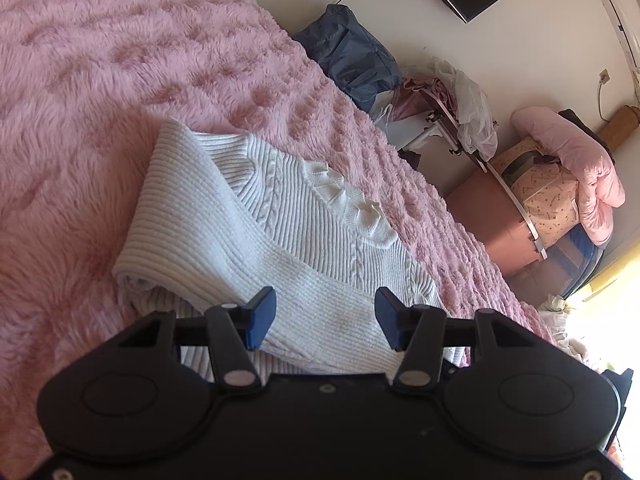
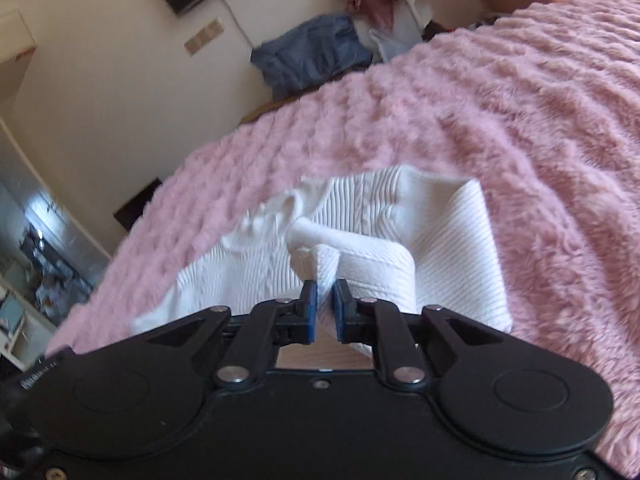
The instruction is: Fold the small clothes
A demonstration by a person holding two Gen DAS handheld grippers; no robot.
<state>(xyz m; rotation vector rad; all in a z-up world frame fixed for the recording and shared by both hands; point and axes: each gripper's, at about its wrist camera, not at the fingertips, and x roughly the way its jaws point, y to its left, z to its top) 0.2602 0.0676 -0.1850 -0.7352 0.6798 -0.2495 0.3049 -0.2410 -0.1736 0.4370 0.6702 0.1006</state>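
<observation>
White sweater (image 1: pixel 256 236) on pink fluffy blanket (image 1: pixel 100 80), cluttered bedroom beyond.

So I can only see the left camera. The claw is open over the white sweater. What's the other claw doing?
Observer: The right gripper is pinched shut on a fold of the white sweater.
Operator: Is it lifting it up?
Observer: The pinched piece curls up off the rest of the sweater, which lies on the pink blanket.
Operator: Is my claw touching anything?
Observer: The left gripper shows nothing between its fingers; the right camera does not show it at all.
</observation>
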